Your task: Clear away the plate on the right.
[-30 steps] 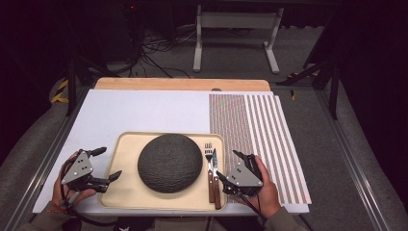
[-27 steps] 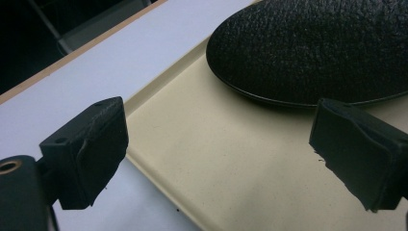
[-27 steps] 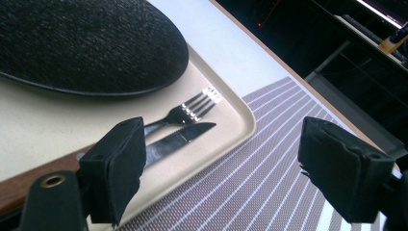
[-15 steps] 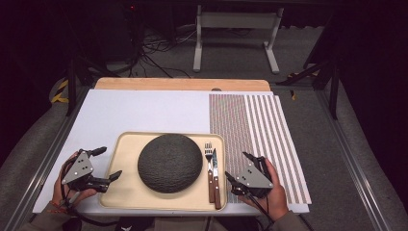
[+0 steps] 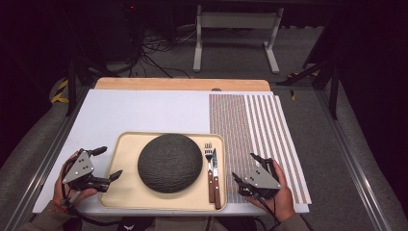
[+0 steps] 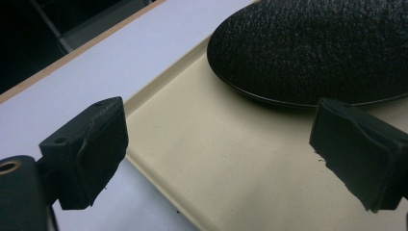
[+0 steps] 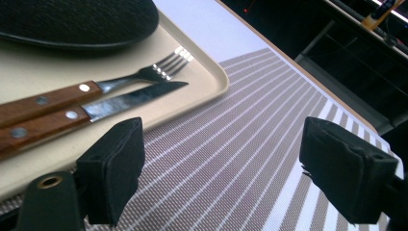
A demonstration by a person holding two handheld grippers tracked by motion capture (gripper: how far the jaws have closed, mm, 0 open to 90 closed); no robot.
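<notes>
The flat beige plastic tray [image 5: 126,192] looks stiff and light, likely slick; both grippers, left [image 5: 106,162] and right [image 5: 244,167], spread wide, should pinch opposite rims.

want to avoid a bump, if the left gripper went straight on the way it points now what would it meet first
Probably the dark domed plate. The left gripper, jaws open, already hangs over the left rim of the beige tray, and the dome lies ahead, slightly toward one jaw; height is hard to judge.
</notes>
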